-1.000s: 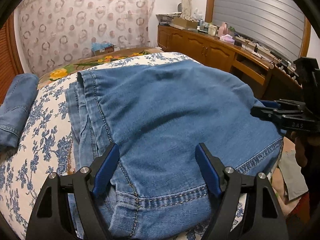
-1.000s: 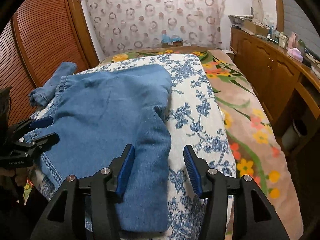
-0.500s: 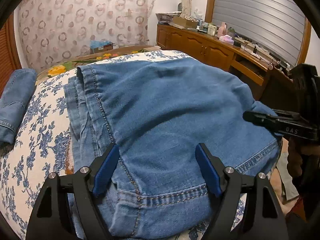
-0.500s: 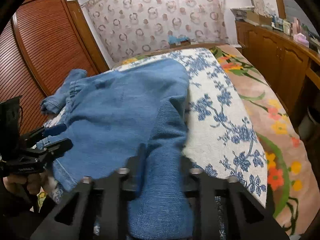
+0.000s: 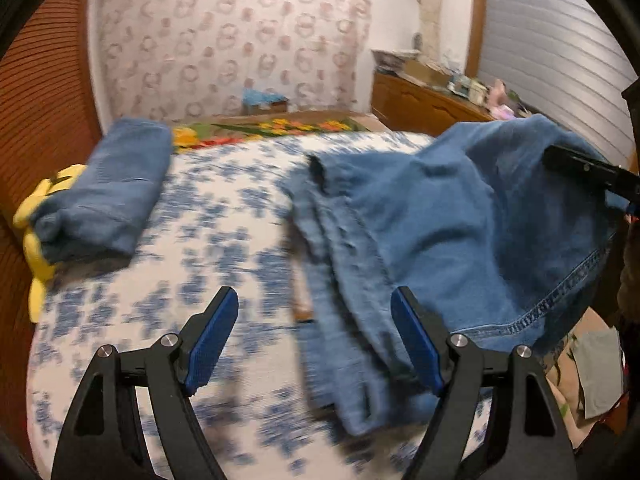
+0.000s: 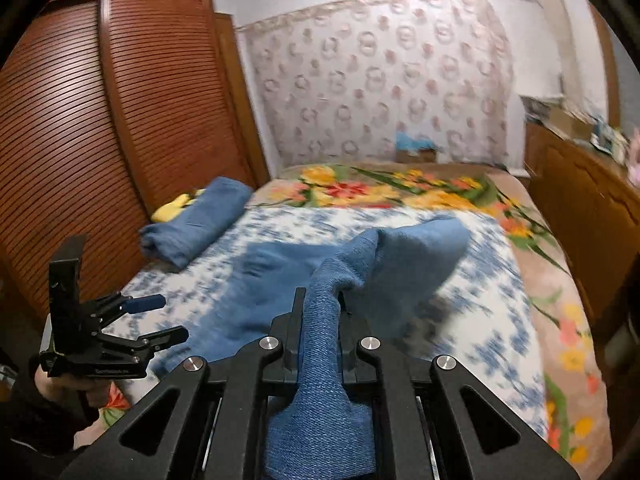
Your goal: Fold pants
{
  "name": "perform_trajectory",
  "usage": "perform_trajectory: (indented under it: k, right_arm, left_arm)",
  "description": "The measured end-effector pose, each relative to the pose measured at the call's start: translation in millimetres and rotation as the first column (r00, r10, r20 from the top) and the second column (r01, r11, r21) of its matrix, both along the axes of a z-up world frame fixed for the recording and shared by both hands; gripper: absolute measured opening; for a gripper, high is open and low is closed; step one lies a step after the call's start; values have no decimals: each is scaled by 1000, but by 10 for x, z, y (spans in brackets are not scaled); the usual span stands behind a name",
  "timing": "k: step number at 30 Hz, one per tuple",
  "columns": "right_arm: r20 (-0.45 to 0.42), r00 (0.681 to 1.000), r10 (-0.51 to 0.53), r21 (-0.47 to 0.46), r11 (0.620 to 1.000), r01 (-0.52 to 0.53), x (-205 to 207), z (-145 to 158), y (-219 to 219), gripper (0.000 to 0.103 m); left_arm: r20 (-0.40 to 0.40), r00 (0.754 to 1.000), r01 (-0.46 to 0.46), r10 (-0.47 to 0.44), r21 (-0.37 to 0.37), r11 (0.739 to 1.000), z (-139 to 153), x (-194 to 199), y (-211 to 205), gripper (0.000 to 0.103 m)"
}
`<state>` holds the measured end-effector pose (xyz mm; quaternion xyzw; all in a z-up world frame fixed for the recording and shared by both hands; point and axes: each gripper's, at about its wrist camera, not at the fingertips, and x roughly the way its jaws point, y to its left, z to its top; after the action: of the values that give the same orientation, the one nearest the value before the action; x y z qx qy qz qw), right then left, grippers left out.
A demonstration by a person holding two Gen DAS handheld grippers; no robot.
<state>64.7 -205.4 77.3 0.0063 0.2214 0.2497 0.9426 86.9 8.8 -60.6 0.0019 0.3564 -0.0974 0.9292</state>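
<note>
Bedroom w/ louvred wardrobe (image 6: pixel 80 128) on one side; work surface is the bed (image 5: pixel 224 224), blue-floral cover. Jeans (image 5: pixel 460 224) lie on the bed's near part, mostly fwd and to the right of my left tongs (image 5: pixel 314 338), long axis running roughly away from me toward the headboard. My right tongs (image 6: pixel 320 320) are clamped on a bunched leg end of the jeans (image 6: pixel 320 360), lifted off the cover so the denim peaks and drapes down. Left tongs are spread wide, holding nothing; one edge of the denim passes just inside the right-hand finger (image 5: pixel 416 344), contact unclear w/ the blur. So right hand has the cloth, left is nearer the waistband side. Jeans look mid-blue, thick, stitched hem visible, partly doubled already, rumpled along the left edge. Another folded denim piece (image 5: pixel 108 188) sits well apart by the wardrobe, a yellow thing (image 5: pixel 34 232) under it. I reckon the next move carries the leg end over twd the far end.
</note>
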Motion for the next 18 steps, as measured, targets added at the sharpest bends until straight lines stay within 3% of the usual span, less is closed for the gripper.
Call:
perform_trajectory:
  k: [9, 18]
  right_arm:
    - [2, 980, 198, -48, 979, -198, 99, 6, 1021, 9]
    - [-148, 943, 299, -102, 943, -316, 306, -499, 1649, 9]
  left_arm:
    - [58, 993, -104, 105, -18, 994, 258, -201, 634, 79]
    - [67, 981, -178, 180, -44, 983, 288, -298, 1022, 79]
